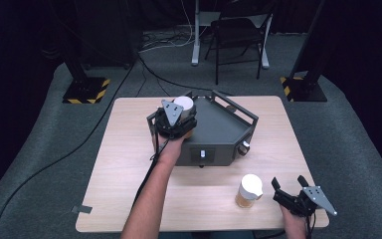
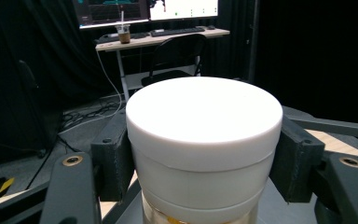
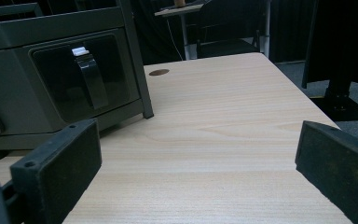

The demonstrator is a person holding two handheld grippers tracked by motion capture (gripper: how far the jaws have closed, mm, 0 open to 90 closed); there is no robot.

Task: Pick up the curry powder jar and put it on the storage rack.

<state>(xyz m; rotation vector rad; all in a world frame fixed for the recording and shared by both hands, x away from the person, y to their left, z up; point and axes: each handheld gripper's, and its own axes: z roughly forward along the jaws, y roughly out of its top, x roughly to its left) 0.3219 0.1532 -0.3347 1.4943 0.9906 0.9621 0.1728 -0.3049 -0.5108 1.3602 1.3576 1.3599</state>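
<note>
the left gripper (image 1: pixel 179 118) is clamped on a white-lidded jar (image 2: pixel 204 140) and holds it over the back-left corner of the dark grey box (image 1: pixel 224 134), inside its low rail. in the left gripper view the jaws press on opposite sides of the jar's white cap, one on each flank, w/ the jar straight ahead, dead centre between them. its long axis runs upright, lid on top, and a bit of amber content shows at the bottom edge. can't tell if its base already touches the box top; that part is hidden.

the right gripper (image 1: pixel 289 193) is spread wide w/ nothing in it, low near the table (image 1: pixel 129 199) front-right corner. a second jar (image 1: pixel 249 191) w/ a white lid stands upright on the table just beside it, toward the person's left and slightly fwd of the tips. the right gripper view looks across bare wood at the box's front panel and latch (image 3: pixel 89 77), w/ no jar between the jaws, so the gripper isn't lined up on it yet.

judgement: the move turns on the vertical gap under the held jar, so straight down from the left gripper, keeping the axis upright. for the second jar the right gripper is far nearer and would need to swing left to bracket it.
</note>
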